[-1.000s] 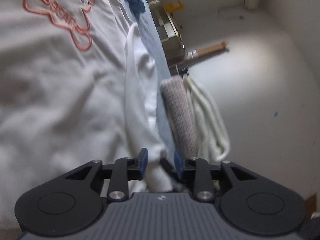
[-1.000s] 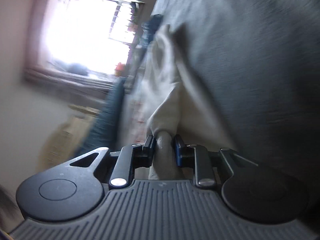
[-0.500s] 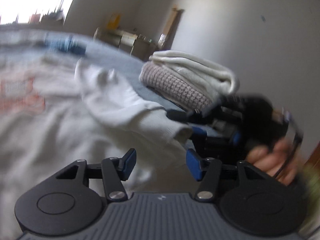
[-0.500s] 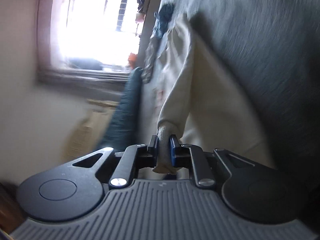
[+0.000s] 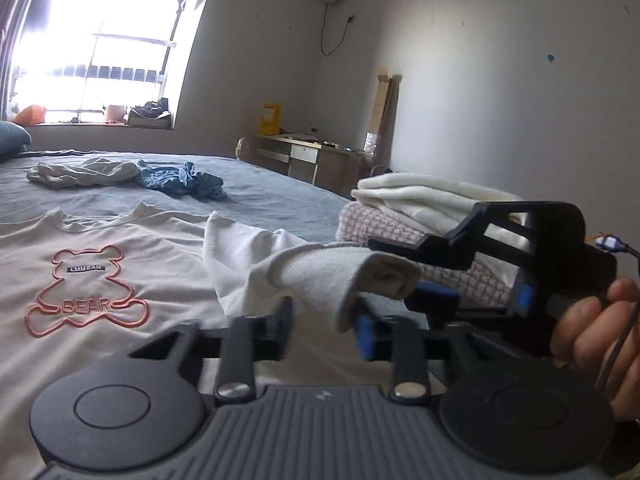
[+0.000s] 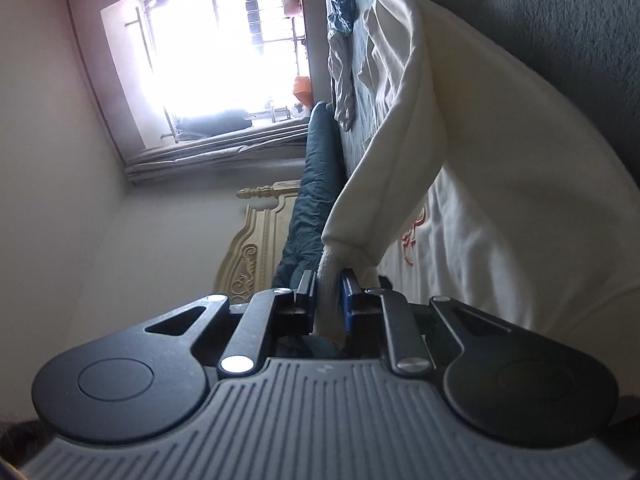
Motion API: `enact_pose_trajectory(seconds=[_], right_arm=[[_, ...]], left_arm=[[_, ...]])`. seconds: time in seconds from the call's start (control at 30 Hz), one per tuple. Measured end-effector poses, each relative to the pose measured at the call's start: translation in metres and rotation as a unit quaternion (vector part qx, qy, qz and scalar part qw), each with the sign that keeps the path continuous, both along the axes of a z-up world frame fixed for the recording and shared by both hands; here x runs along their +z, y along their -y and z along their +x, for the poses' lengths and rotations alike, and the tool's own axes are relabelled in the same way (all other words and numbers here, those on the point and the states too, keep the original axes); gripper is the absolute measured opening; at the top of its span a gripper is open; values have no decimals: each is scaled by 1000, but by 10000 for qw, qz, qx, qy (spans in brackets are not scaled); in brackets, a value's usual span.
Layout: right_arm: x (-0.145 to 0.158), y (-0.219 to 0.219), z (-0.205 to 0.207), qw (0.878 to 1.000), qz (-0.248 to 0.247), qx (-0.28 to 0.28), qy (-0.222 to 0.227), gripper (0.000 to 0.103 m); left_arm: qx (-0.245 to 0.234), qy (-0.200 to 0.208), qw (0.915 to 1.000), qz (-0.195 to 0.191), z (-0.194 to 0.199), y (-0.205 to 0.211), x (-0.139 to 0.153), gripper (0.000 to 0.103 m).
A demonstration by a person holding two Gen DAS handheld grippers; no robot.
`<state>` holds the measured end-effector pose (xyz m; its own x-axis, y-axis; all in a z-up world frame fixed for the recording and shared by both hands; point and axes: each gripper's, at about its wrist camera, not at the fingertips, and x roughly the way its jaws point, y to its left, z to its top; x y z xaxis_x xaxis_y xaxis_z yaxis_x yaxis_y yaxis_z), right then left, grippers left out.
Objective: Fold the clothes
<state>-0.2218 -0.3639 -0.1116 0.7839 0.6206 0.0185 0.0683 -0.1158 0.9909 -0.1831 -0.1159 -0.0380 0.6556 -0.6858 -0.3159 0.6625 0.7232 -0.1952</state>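
A white sweatshirt (image 5: 120, 280) with an orange bear outline lies flat on the grey bed (image 5: 280, 200). One sleeve is lifted off it, and my right gripper (image 5: 404, 276) (image 6: 328, 300) holds it by the ribbed cuff (image 5: 340, 280) (image 6: 330, 280). The right jaws are opening a little, but the pads still press on the cuff. My left gripper (image 5: 324, 320) sits just below the cuff's hanging edge. Its jaws are closing with the cuff's lower edge between them, and a gap still shows at the left finger. The sweatshirt body (image 6: 500, 200) fills the right wrist view.
A folded stack, a cream garment (image 5: 432, 196) on a checked pink one (image 5: 380, 224), sits on the bed at right. Crumpled beige (image 5: 80, 174) and blue clothes (image 5: 184, 184) lie farther back. A desk (image 5: 312, 160) stands by the wall. A dark pillow (image 6: 312, 184) leans on the headboard (image 6: 256, 248).
The left gripper rolled level, opened wide off the fabric, then narrowed around the cuff. The right gripper kept the cuff, lifted the sleeve and came into the left view.
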Motion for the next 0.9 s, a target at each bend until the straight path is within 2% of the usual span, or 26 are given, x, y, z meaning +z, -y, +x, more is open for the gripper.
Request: enact_pose_trajectory(seconds=[0.03,0.13,0.27,0.37,0.47,0.53,0.57,0.6,0.67,0.8,0.9], right_arm=[[1,0,1,10000,10,24,-10,14],[5,4,8,9999,-118,19,-35,14],[27,16,11,9956,-907,-216,128,15],[51,23,9,9788,-1954,-510,354,15],[75,22,3,9455,-3098,-749,659,16],[87,7,-7,9135,-3839,-847,1049,21],[93,-1,-12,8945,-4198,-892,1253,33],[97,-12,-18,8725,-4561,-961,1468,43],[103,-38,-30,8207,-5281,-1103,1880,49],[108,-81,-37,7128,-6512,-1335,2236,51],[106,-102,-28,6377,-7249,-1562,2082,49]], left_arm=[[20,-34,10000,-56,3,-2,2,8],[-35,-172,9997,-173,17,-8,11,6],[-244,-454,9985,-205,41,-15,32,6],[-448,-840,9952,-224,65,-16,53,6],[-587,-1304,9896,-173,89,-10,69,6],[-649,-1551,9857,-118,101,-2,75,6],[-687,-1634,9841,-72,106,3,77,6],[-724,-1718,9825,-26,110,9,79,6],[-853,-1769,9805,104,112,23,83,6],[-1044,-1701,9793,341,106,46,92,6],[-1118,-1576,9804,388,100,52,99,6]])
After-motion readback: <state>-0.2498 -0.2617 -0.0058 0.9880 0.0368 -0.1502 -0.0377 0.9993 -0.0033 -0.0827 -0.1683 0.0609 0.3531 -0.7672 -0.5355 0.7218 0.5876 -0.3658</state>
